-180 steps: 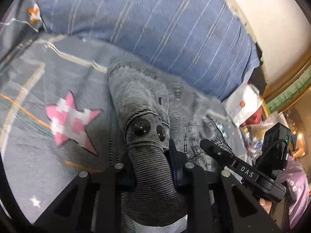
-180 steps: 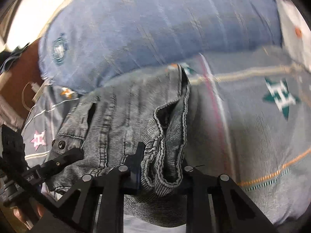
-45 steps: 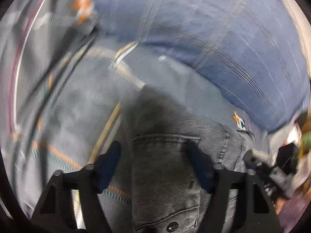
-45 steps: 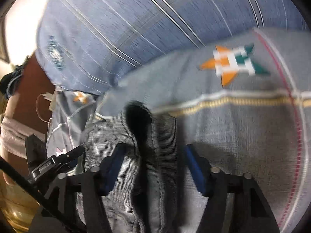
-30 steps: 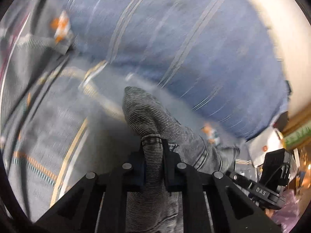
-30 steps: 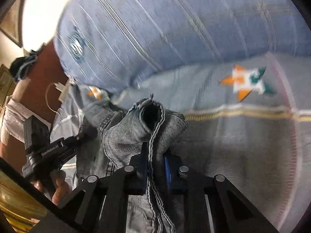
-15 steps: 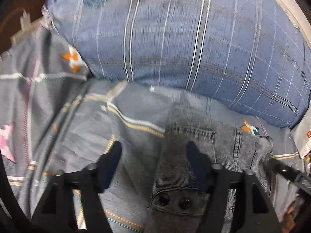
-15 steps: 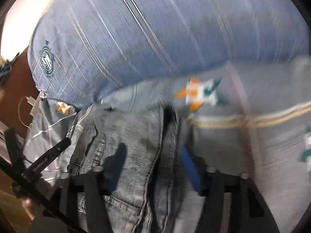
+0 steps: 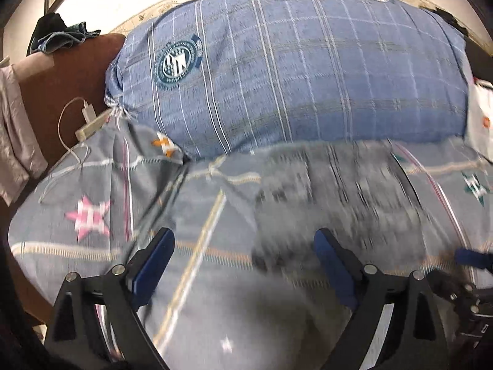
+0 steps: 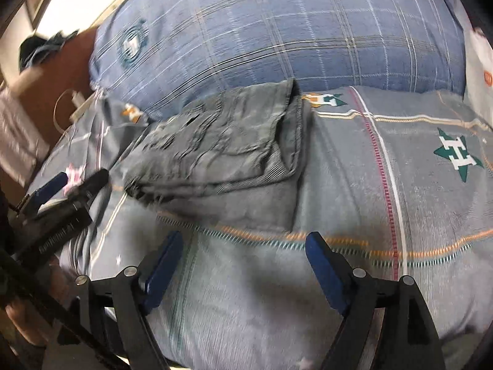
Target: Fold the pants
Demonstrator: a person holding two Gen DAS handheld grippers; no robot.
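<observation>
On my left, my left gripper [image 9: 243,259] has just been opening and now stands wide apart with nothing between its pads, only grey bedspread [image 9: 92,185] under it. To the right of it the pants [image 10: 222,151] lie as a compact grey folded stack on the bed, their far edge just beside the blue plaid pillow [image 10: 277,30]. Further right, my right gripper [image 10: 243,262] has likewise just been opening and is empty, near and clear of the stack, so I judge the fold done, with perhaps tidying left.
</observation>
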